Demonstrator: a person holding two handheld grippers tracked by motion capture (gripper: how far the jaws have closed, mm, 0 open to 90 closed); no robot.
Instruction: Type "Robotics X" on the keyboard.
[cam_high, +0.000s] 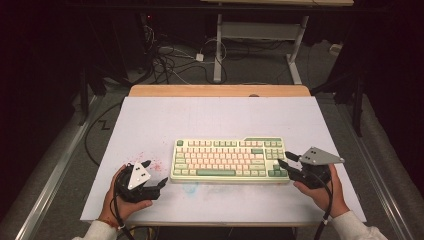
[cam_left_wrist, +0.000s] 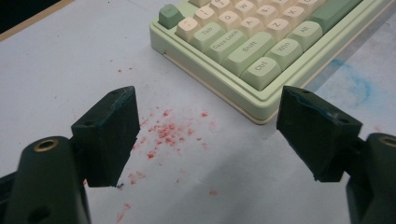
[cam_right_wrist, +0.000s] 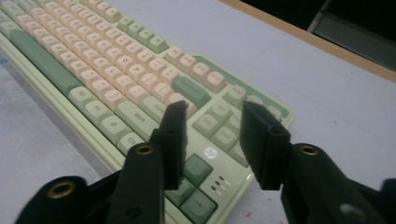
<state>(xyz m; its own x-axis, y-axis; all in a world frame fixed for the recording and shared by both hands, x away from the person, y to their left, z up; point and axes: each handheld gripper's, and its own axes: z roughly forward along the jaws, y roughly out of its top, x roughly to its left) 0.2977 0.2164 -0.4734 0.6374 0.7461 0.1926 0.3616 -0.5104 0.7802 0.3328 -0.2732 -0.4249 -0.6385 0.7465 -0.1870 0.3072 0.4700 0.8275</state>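
keyboard (cam_high: 229, 160) lies between left tongs (cam_high: 156, 175) and right tongs (cam_high: 283, 161).

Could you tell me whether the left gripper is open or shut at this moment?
Open. In its own view the left gripper has its two jaws spread wide with nothing between them, only the white table and its red specks.

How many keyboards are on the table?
1. The green and cream keyboard lies near the middle of the white table, between the left gripper and the right gripper.
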